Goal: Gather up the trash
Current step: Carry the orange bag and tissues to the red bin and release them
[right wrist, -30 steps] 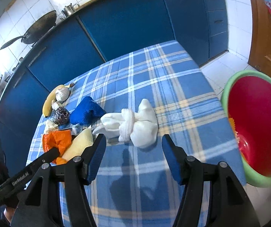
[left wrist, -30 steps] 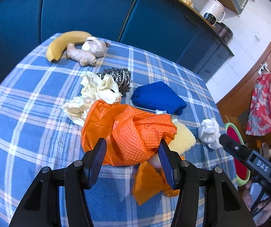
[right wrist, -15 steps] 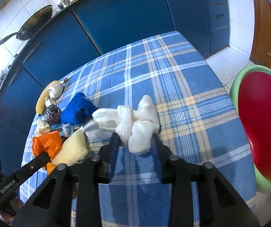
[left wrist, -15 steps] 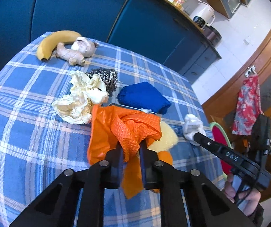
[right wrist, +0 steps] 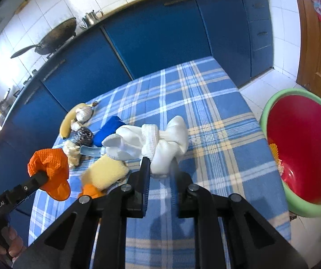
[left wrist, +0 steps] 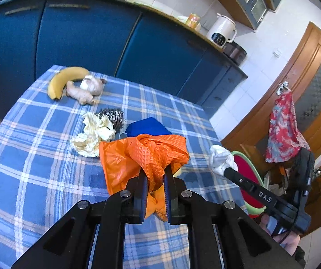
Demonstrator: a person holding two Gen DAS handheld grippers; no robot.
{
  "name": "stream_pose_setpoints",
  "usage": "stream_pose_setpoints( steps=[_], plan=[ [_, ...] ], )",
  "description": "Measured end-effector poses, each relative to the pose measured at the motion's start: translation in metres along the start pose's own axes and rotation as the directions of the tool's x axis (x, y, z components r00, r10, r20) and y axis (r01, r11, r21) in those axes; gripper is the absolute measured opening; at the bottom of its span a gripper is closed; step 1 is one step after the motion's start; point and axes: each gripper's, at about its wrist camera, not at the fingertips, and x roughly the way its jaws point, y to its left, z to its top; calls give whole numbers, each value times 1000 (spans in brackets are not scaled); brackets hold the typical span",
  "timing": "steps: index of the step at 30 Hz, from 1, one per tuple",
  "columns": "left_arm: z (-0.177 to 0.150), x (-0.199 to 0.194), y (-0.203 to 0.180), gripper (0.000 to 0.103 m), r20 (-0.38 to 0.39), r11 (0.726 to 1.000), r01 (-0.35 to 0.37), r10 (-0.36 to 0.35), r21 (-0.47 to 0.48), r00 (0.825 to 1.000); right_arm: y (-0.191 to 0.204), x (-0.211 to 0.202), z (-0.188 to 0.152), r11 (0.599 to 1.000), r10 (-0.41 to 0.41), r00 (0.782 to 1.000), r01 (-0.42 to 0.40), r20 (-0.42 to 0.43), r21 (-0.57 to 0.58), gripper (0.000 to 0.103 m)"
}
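Observation:
My left gripper [left wrist: 156, 179] is shut on an orange waffle-textured cloth [left wrist: 147, 157] and holds it lifted above the blue plaid table [left wrist: 37, 157]; it also shows in the right wrist view [right wrist: 48, 168]. My right gripper [right wrist: 159, 168] is shut on a white bunched cloth [right wrist: 160, 139], raised off the table; that cloth also shows in the left wrist view [left wrist: 221, 159]. A red bin with a green rim [right wrist: 304, 148] stands on the floor to the right of the table.
On the table lie a crumpled cream tissue [left wrist: 93, 134], a steel scourer [left wrist: 113, 116], a blue cloth [left wrist: 147, 126], a yellow sponge [right wrist: 104, 174], a banana [left wrist: 64, 78], ginger [left wrist: 79, 93] and garlic [left wrist: 92, 85]. Blue cabinets [left wrist: 82, 44] stand behind.
Both grippers closed from open, the left on the orange cloth and the right on the white cloth. Both have since lifted their cloths off the table.

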Motion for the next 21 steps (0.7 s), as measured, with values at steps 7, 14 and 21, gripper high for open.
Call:
stream_pose_setpoints(
  steps=[7,14,21],
  plan=[
    [-1,-12,-19,12,12,999,31,-31,32,999,-1,-42,-8,1000,10,997,-11,72,9,19],
    [-4,-14,-50,12,3,993,76,-77,89,997,-16,-80,-13,999,-2,991,-3,133,39,19],
    [-4,-5,-90,12,-18,979,123,-121,165,992,-39,-116,-17,997,-39,982,25,186,79,19]
  ],
)
